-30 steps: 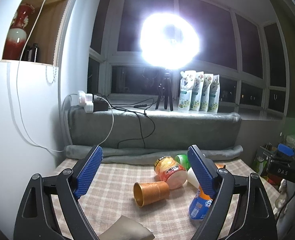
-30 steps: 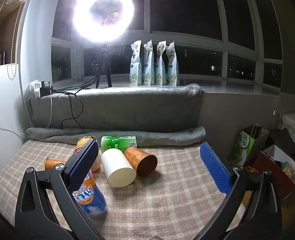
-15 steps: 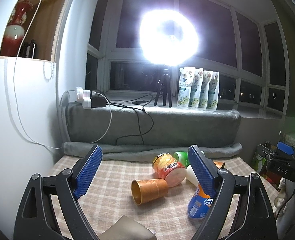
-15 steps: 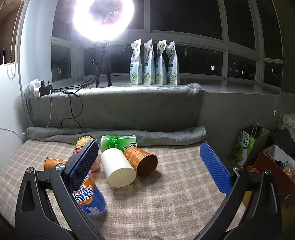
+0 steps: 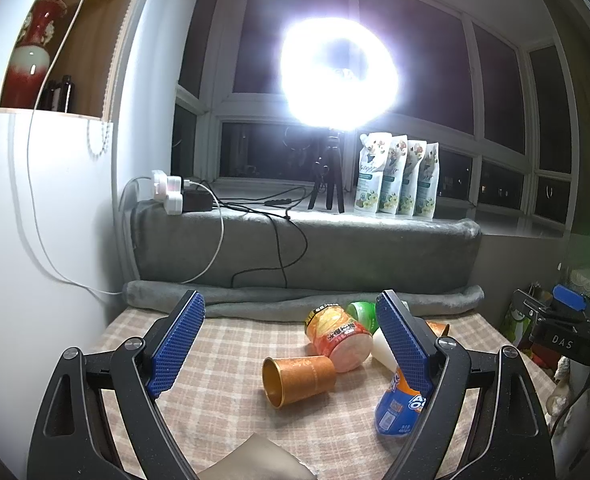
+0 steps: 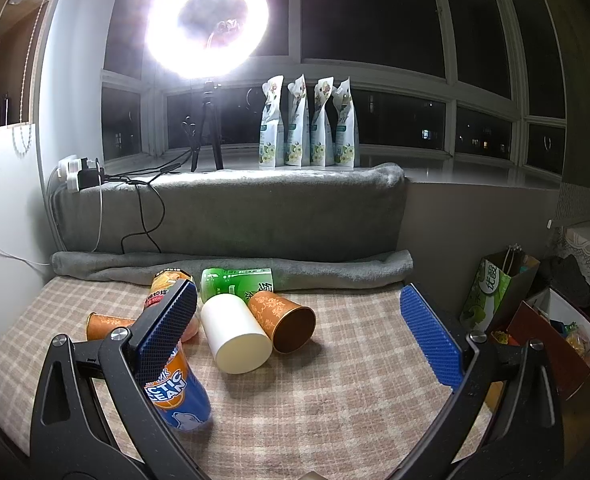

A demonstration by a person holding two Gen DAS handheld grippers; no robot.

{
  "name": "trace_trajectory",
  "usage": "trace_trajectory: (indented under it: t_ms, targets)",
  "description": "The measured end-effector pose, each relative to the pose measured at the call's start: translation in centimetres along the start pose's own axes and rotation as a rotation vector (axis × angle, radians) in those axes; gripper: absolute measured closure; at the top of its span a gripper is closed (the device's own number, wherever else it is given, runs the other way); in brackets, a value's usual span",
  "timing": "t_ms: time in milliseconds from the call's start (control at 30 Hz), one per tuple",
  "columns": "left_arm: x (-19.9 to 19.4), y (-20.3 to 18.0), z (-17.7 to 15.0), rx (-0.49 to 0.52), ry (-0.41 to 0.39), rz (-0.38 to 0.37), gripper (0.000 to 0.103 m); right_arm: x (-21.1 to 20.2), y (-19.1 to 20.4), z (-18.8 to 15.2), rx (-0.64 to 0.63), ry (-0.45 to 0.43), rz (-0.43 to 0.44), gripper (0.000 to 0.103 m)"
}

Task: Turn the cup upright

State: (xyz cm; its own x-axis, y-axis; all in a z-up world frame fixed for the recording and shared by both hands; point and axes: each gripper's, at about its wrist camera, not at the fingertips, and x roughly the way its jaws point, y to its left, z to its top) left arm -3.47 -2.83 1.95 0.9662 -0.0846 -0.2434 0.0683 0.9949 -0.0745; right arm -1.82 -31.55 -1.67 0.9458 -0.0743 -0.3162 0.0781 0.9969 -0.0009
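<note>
Now both grippers, left [image 5: 291,342] and right [image 6: 303,332], wide apart (nothing held).

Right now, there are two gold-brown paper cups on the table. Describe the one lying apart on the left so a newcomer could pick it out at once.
Start at the checked tablecloth below the ring light, and find the heap of tipped containers. The cup lies on its side at the heap's left edge, just in front of the orange snack can. Unlike the other gold-brown cup, which rests against the white cup, its open mouth points left.
</note>
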Motion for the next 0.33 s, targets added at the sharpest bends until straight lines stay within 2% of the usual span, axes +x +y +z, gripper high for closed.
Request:
trace_trajectory:
  t_ms: [333]
  targets:
    - [-0.02,-0.02,-0.09,0.003,-0.006,0.005,0.015,0.42,-0.37,-0.95,0.006,0.017,0.001,0.0]
